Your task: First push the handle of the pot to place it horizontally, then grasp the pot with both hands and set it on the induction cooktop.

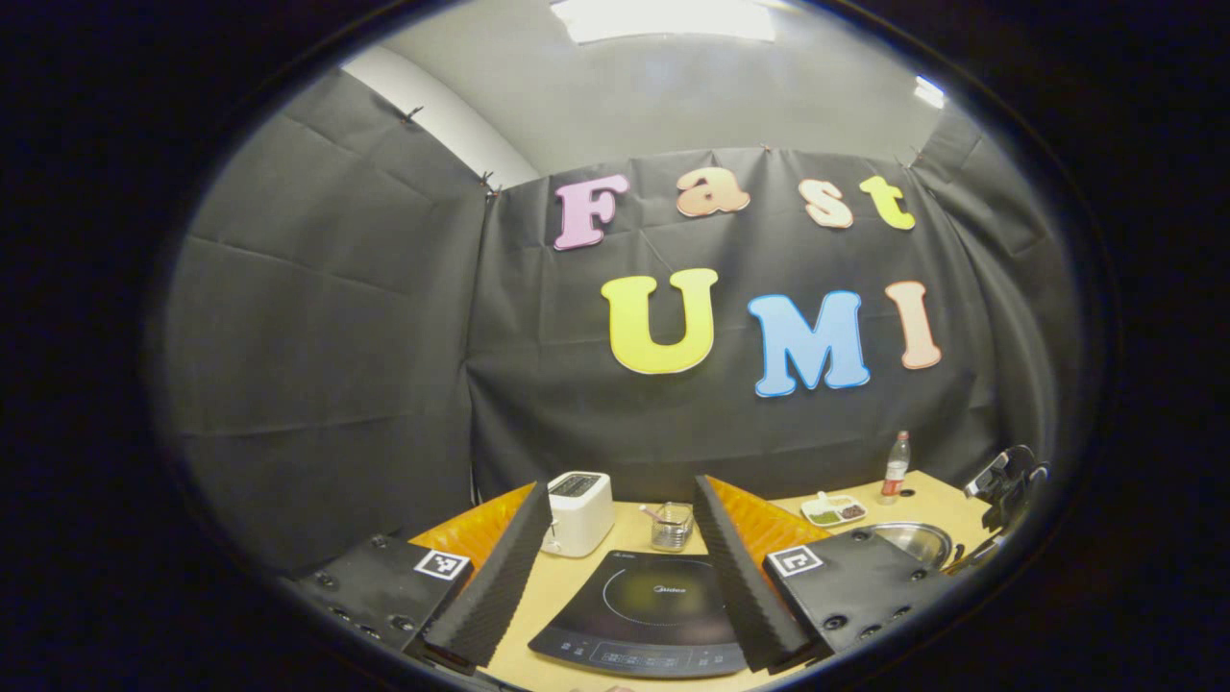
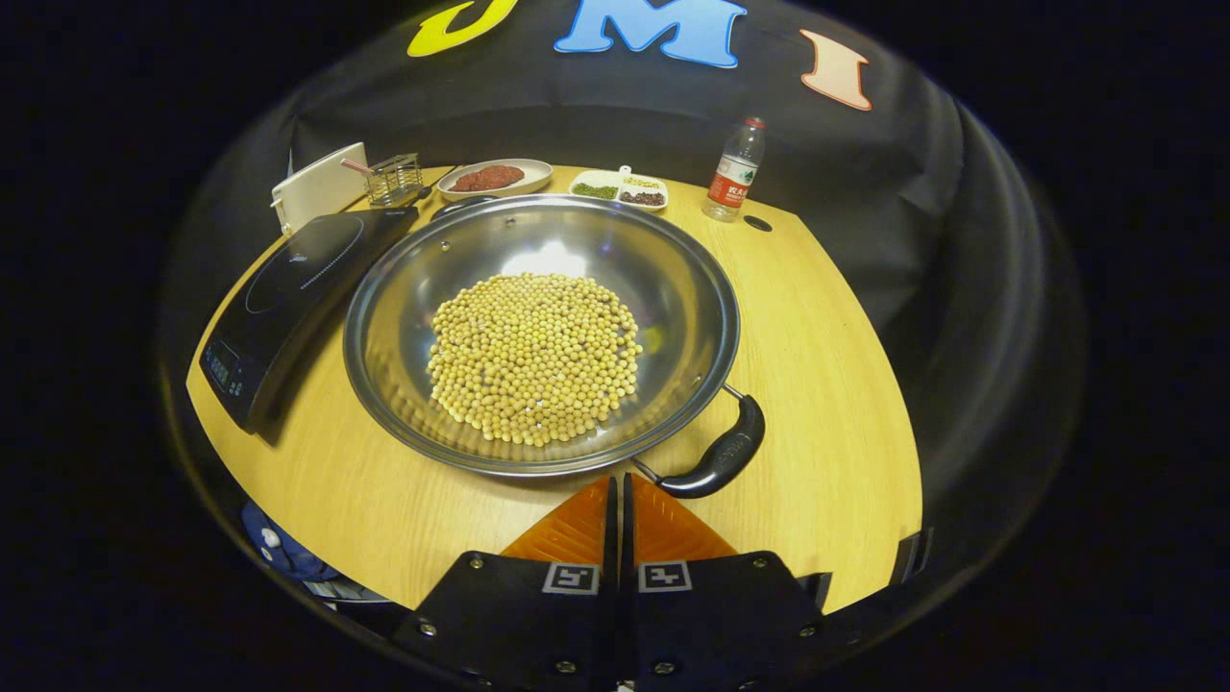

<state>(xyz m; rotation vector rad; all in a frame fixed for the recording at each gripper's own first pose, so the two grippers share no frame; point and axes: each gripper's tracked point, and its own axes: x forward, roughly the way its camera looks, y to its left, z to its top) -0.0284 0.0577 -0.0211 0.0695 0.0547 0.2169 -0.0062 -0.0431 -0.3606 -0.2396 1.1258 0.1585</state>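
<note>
A wide steel pot (image 2: 677, 288) holding soybeans (image 2: 533, 356) sits on the wooden table (image 2: 826, 384), right of the black induction cooktop (image 2: 288, 288). Its near black handle (image 2: 723, 454) points toward me and to the right; the far handle (image 2: 461, 204) is at the opposite rim. My right gripper (image 2: 620, 481) is shut with nothing in it, its tips at the pot's near rim just left of that handle. My left gripper (image 1: 623, 485) stands open above the cooktop (image 1: 644, 601), raised and facing the wall. The pot's rim (image 1: 913, 540) lies off to its right, beside the other gripper (image 1: 1004, 481).
At the back stand a white toaster (image 1: 579, 512), a wire holder (image 2: 394, 178), a plate of red food (image 2: 495, 178), a divided dish (image 2: 620, 189) and a plastic bottle (image 2: 735, 171). The table's front edge (image 2: 384, 567) runs close to my right gripper.
</note>
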